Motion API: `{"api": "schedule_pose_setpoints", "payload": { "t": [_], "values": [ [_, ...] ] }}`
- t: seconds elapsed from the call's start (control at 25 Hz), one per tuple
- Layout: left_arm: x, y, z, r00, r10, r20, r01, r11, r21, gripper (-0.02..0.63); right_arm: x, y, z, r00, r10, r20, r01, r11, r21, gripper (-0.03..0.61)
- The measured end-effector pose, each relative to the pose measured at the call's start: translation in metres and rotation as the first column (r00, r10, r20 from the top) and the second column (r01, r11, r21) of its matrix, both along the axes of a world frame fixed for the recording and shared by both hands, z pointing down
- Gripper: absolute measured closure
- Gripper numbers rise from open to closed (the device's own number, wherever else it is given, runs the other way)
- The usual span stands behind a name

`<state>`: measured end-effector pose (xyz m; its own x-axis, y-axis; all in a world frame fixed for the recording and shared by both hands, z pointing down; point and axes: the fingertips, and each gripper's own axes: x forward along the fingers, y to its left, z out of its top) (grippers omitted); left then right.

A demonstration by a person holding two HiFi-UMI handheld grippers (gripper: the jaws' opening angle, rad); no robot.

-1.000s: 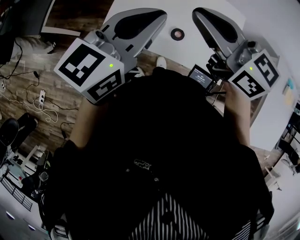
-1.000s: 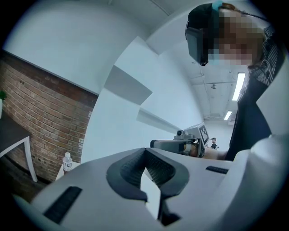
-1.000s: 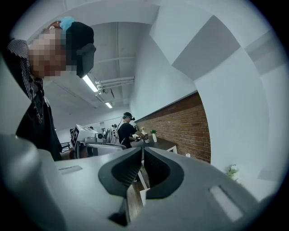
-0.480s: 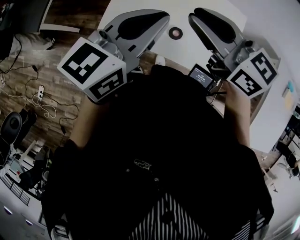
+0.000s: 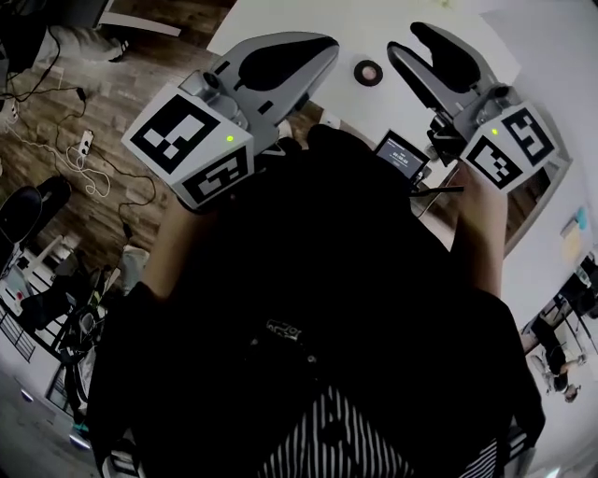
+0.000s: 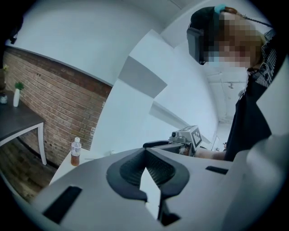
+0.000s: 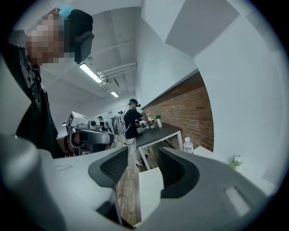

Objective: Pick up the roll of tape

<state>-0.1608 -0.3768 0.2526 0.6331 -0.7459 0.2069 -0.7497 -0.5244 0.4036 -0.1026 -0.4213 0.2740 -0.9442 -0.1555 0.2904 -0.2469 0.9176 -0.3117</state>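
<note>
Wooden floor (image 5: 84, 112) lies below me, with loose cables (image 5: 89, 201) trailing across it on my left. Closest to my body, a small lit screen (image 5: 402, 154) sits just under my right arm.

Next come the two claws, both held up in front of me and both empty. My left claw (image 5: 325, 45) has its pads brought together at the tips, with only a narrow wedge of light behind them and nothing caught there. My right claw (image 5: 404, 39) has just been opening and now stands partly apart. Through its gap I see floor and a pale worktop corner, and no object.

Just past the tips, the roll of tape (image 5: 368, 72) lies flat on the white worktop (image 5: 364, 28). In the head view it sits between the two claws, nearer the right one and apart from both.

So I judge that the pick-up has barely begun: nothing is gripped and the roll is untouched. Still to do are bringing the right claw down over the roll, setting a pad on each side, closing and lifting.

Further off, a capped bottle (image 6: 75, 151) stands at the far end of a pale surface, its lower part filled with brown drink. The right gripper view also shows a capped bottle (image 7: 188, 145), but I cannot tell what is in it or whether it is the same one. Beyond runs a brick wall (image 6: 58, 103), and a person (image 7: 133, 122) stands at a dark table (image 7: 156, 134) in the distance.
</note>
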Motion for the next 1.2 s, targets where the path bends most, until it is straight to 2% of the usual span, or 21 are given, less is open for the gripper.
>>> {"api": "schedule_pose_setpoints", "payload": {
  "t": [0.28,0.44,0.68,0.84,1.0,1.2],
  "values": [
    [-0.011,0.018,-0.006,0.995,-0.104,0.001,0.104,0.993,-0.05,0.606,-0.004,0.007,0.016,0.994,-0.09,-0.07,0.088,0.996,-0.033,0.321],
    [0.003,0.018,0.003,0.993,-0.114,0.018,0.115,0.991,-0.07,0.606,0.009,-0.003,0.037,0.991,-0.1,-0.092,0.096,0.994,-0.054,0.278],
    [-0.006,0.034,0.019,0.99,-0.14,-0.017,0.138,0.984,-0.113,0.606,-0.01,0.003,0.069,0.982,-0.131,-0.138,0.123,0.99,-0.064,0.257],
    [0.005,0.031,0.018,0.985,-0.172,-0.01,0.169,0.976,-0.136,0.606,0.009,-0.007,0.093,0.971,-0.134,-0.196,0.122,0.99,-0.069,0.199],
    [0.016,0.026,0.02,0.978,-0.206,0.014,0.206,0.967,-0.151,0.606,0.03,-0.018,0.112,0.968,-0.141,-0.207,0.121,0.987,-0.103,0.193],
    [0.0,0.046,0.036,0.97,-0.242,0.015,0.241,0.952,-0.191,0.606,0.014,-0.003,0.145,0.956,-0.167,-0.242,0.136,0.981,-0.142,0.187]
  ]
}}
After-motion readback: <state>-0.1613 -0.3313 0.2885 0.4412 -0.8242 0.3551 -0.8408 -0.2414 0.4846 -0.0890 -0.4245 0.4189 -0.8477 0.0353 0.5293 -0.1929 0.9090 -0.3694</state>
